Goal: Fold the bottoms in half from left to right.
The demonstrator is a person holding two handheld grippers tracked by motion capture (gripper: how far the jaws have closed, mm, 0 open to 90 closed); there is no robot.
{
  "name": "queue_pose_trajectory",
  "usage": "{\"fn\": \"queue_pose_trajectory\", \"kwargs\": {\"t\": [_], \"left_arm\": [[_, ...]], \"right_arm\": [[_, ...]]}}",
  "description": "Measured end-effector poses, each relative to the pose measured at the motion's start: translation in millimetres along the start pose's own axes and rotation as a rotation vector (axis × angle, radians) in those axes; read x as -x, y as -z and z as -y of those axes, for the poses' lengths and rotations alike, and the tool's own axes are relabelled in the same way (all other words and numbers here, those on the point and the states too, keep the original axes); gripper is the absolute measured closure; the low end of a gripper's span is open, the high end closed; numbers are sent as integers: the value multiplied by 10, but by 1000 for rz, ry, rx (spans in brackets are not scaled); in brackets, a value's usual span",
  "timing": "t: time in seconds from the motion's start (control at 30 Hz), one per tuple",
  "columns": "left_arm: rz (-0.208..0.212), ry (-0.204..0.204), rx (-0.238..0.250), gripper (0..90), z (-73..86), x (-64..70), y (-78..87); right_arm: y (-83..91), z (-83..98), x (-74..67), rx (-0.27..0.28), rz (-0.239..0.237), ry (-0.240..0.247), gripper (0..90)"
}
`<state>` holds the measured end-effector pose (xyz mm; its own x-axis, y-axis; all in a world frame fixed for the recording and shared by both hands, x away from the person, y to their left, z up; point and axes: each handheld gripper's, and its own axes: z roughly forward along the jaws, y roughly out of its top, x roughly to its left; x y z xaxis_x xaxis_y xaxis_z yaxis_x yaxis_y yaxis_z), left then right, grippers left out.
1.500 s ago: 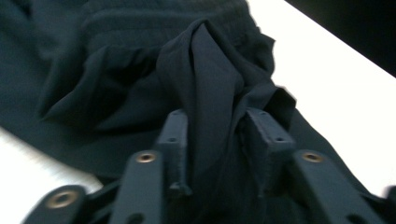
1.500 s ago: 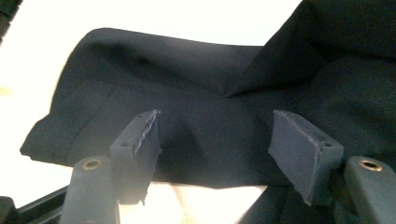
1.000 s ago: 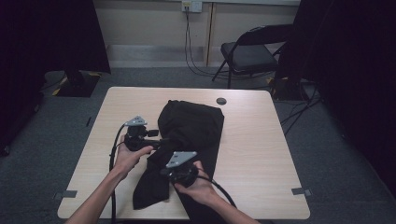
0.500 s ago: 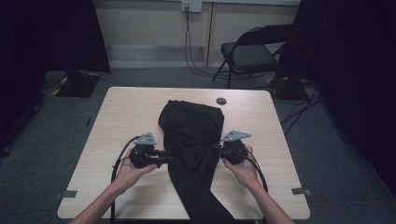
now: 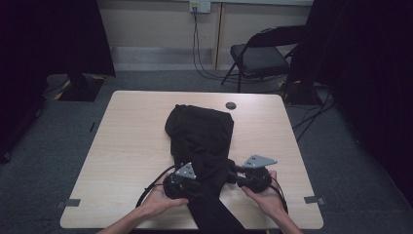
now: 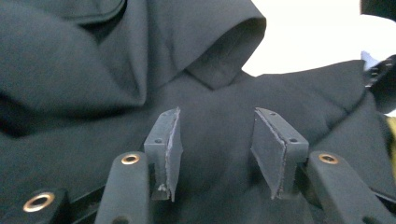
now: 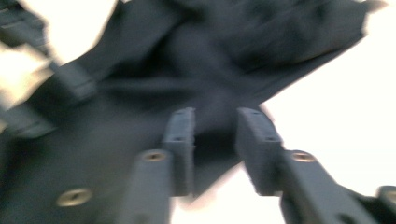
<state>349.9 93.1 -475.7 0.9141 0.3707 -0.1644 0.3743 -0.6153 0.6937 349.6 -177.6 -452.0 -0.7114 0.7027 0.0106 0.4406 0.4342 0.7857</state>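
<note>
The table (image 5: 126, 161) carried a black garment (image 5: 199, 134), heaped at its far middle, with 1 narrow strip trailing toward the near edge and running off the bottom of the high view.

The left gripper (image 6: 215, 154) sat on the garment's near left side. Its jaws had just been opening and stood at a middling gap; in the left gripper view cloth filled the space behind and below the pads (image 6: 172, 149), but the pads pressed on nothing. The left hand (image 5: 158, 200) cupped that gripper from below.

The right gripper (image 7: 214, 149) lay at the garment's near right edge, jaws pointing into the cloth. Its jaws had also just been opening, to a narrow gap. A dark fold of the garment lay between them, yet the right gripper view was blurred, so I could not tell whether the pads touched it. The right hand (image 5: 263, 197) held the gripper.

A small dark disc (image 5: 231, 105) lay just beyond the garment's far right corner; what it was could not be made out. Both forearms were cut off at the frame's bottom.
</note>
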Motion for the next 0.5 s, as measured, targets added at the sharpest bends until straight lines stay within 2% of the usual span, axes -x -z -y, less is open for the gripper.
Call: {"fn": "queue_pose_trajectory", "kwargs": {"t": [0.03,0.07,0.1,0.13,0.17,0.2,0.23,0.3,0.33,0.37,0.43,0.47,0.5], "left_arm": [[12,-2,3,548,-19,6,-10],[11,-2,14,548,-38,9,-28],[9,6,26,525,-66,17,-85],[9,6,26,504,-66,17,-85],[10,-10,19,484,-87,43,-151],[10,-10,19,481,-87,43,-151],[-6,-39,6,471,-94,91,-209],[-6,-42,-1,456,-91,105,-239],[-35,-42,3,456,-77,130,-268],[-65,-70,-16,462,-56,149,-291],[-111,-104,6,537,-22,187,-294],[-101,-116,6,602,-17,183,-286],[-107,-108,10,678,-18,187,-283]], "right_arm": [[-24,68,-66,-22,-65,25,735],[-24,68,-66,-22,-65,25,735],[-99,86,-137,-45,-120,40,736],[-99,86,-137,-45,-120,40,736],[-198,67,-202,-56,-132,64,700],[-198,67,-202,-56,-132,64,700],[-310,36,-235,-66,-121,69,676],[-364,24,-243,-73,-114,78,667],[-411,19,-246,-80,-111,83,655],[-450,22,-250,-89,-98,89,651],[-504,53,-255,-118,-91,92,647],[-517,71,-258,-130,-87,98,645],[-522,82,-259,-129,-86,99,645]]}}
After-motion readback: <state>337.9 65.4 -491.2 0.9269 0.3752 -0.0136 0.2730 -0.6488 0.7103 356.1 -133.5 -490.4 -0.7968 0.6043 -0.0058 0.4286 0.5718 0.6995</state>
